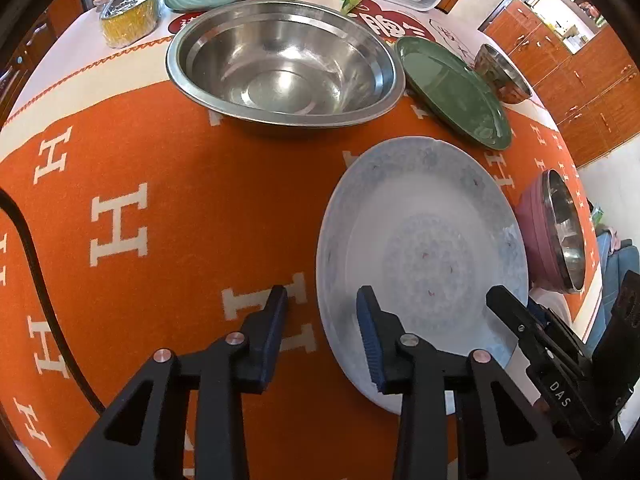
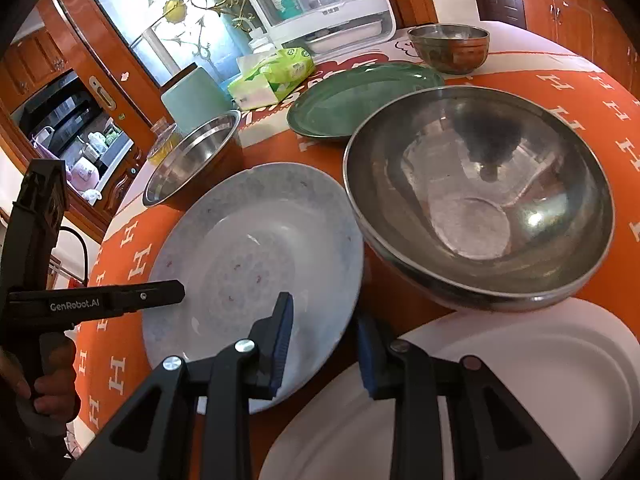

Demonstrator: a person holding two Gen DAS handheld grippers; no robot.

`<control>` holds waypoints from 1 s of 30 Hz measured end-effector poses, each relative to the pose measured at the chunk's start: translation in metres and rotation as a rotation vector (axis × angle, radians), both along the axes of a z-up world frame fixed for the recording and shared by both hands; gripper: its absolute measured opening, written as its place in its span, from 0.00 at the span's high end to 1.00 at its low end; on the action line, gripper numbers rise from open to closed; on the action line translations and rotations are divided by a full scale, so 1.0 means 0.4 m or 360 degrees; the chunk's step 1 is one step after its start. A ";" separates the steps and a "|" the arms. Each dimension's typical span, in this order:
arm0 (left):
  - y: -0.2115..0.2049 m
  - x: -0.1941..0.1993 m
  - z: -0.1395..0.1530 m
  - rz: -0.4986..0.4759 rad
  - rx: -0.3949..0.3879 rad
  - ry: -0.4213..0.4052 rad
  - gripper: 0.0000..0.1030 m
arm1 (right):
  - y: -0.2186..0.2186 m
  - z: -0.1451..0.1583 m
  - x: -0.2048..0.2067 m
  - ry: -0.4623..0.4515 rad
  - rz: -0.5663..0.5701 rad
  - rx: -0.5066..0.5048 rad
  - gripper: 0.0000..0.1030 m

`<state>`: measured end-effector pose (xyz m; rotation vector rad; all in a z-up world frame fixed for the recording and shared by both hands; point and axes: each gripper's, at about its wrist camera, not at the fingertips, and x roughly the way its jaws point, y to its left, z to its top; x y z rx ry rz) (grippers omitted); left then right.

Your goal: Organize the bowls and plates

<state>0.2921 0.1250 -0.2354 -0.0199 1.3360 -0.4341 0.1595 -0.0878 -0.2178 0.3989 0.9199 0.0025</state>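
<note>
Only the right wrist view shows the white plate at the near edge and a hand gripping the left gripper's handle. Left to right on the orange cloth, the left view counts one wide steel bowl, one pale blue plate, one green plate, and two smaller bowls. The left gripper straddles the blue plate's rim; the right gripper straddles its opposite rim. Whether either one pinches it, I cannot tell.

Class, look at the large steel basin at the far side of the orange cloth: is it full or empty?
Empty. The large steel basin stands upright on the orange cloth, and its bare, shiny bottom shows, with nothing inside.
</note>
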 end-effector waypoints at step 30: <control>-0.026 -0.024 0.009 -0.0090 0.0017 -0.0043 0.80 | -0.005 0.001 -0.005 0.0020 -0.0025 0.0016 0.85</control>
